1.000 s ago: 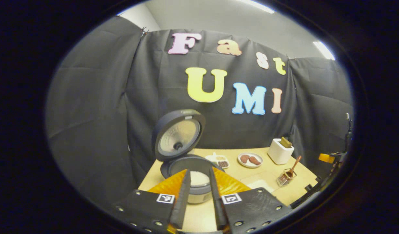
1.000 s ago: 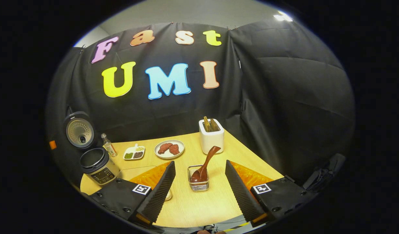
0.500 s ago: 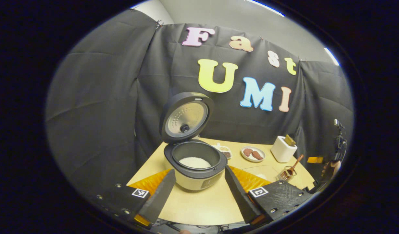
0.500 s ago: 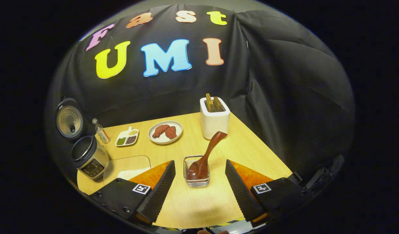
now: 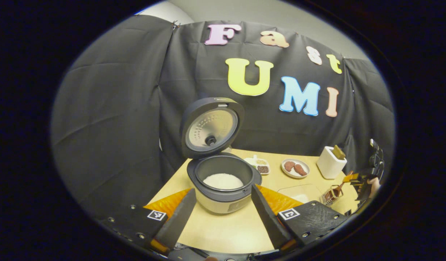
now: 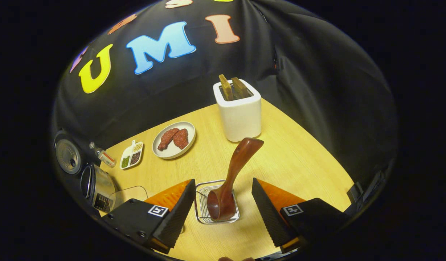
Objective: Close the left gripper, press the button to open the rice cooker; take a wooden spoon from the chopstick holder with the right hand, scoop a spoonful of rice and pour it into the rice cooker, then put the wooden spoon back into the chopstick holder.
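Observation:
The rice cooker (image 5: 223, 197) stands with its lid (image 5: 212, 127) swung up and white rice (image 5: 223, 180) in the pot. My left gripper (image 5: 223, 219) is open just in front of it, touching nothing. The dark wooden spoon (image 6: 234, 170) leans bowl-down in the wire chopstick holder (image 6: 204, 214). My right gripper (image 6: 223, 214) is open above the holder, one finger on each side of it and apart from the spoon. From the left gripper view, that right gripper (image 5: 364, 179) hangs over the holder (image 5: 331, 195) at the far right.
A white box (image 6: 239, 108) with two slices stands behind the holder. A plate of meat (image 6: 174, 139), a divided dish (image 6: 131, 156) and a small bottle (image 6: 103, 156) sit toward the back. A clear container (image 5: 299, 192) lies between cooker and holder. The black cloth wall encloses the table.
My left gripper has opened from nearly shut and drawn back from the cooker. My right gripper has come down and closer over the chopstick holder and spoon.

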Motion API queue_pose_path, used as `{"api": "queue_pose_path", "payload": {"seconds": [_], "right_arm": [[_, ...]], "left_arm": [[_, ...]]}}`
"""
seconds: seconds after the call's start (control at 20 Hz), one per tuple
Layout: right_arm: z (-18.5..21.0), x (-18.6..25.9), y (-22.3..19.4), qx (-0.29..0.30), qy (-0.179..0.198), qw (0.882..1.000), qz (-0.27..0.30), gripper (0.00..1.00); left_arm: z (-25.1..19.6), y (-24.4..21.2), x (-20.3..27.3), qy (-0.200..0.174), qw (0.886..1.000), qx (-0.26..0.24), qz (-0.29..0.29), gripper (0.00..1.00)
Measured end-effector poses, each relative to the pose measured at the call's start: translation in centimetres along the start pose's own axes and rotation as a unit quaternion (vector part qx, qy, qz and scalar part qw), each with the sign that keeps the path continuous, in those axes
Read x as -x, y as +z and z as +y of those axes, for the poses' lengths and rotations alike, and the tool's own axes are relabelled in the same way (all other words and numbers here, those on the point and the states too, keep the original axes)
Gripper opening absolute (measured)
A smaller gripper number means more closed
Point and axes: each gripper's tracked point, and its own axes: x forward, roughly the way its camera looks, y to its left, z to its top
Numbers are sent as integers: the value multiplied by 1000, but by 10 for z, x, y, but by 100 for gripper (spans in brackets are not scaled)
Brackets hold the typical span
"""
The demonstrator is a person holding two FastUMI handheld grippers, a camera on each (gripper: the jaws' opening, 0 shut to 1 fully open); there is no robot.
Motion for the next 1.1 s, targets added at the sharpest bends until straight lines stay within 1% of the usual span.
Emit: {"api": "queue_pose_path", "payload": {"seconds": [0.05, 0.2, 0.3, 0.35, 0.4, 0.5, 0.55, 0.6, 0.65, 0.7, 0.8, 0.85, 0.9, 0.95, 1.05, 1.1], "right_arm": [[0, -9, 2, -6, 6, 1000, 4, 98], [0, -35, 12, -25, 17, 999, 15, 98], [3, -50, 17, -42, 28, 999, 21, 98], [3, -55, 18, -48, 32, 998, 25, 93], [3, -62, 17, -51, 32, 998, 30, 90], [5, -70, 16, -62, 41, 996, 46, 89], [4, -72, 16, -65, 41, 996, 50, 74], [0, -74, 16, -66, 35, 996, 51, 67], [-5, -72, 18, -67, 25, 996, 51, 45], [-6, -72, 17, -75, 26, 996, 52, 26], [-5, -71, 16, -93, 19, 994, 53, 31], [-4, -56, 22, -99, 22, 994, 52, 25], [-1, -52, 23, -102, 23, 994, 41, 25], [2, -40, 28, -99, 26, 994, 28, 21], [8, -19, 39, -96, 30, 995, -1, 22], [11, -5, 46, -101, 33, 994, -12, 18]], "left_arm": [[-5, -1, -3, 4, 1000, -2, 4, 96], [-16, -6, -10, 19, 1000, -13, 21, 95], [-25, -9, -14, 26, 999, -18, 28, 96], [-31, -11, -14, 28, 999, -19, 32, 96], [-36, -14, -15, 31, 999, -18, 38, 96], [-39, -14, -15, 40, 998, -3, 41, 96], [-44, -14, -12, 40, 998, 5, 39, 96], [-48, -15, -10, 39, 998, 11, 39, 96], [-50, -20, -11, 38, 998, 14, 41, 96], [-52, -22, -12, 37, 998, 12, 45, 96], [-53, -29, -15, 36, 998, 5, 50, 96], [-53, -29, -15, 35, 998, 4, 51, 96], [-53, -28, -16, 31, 998, 6, 51, 96], [-56, -24, -15, 25, 999, 8, 48, 96], [-60, -20, -19, 10, 999, 6, 42, 96], [-61, -17, -20, 3, 999, 0, 40, 96]]}}
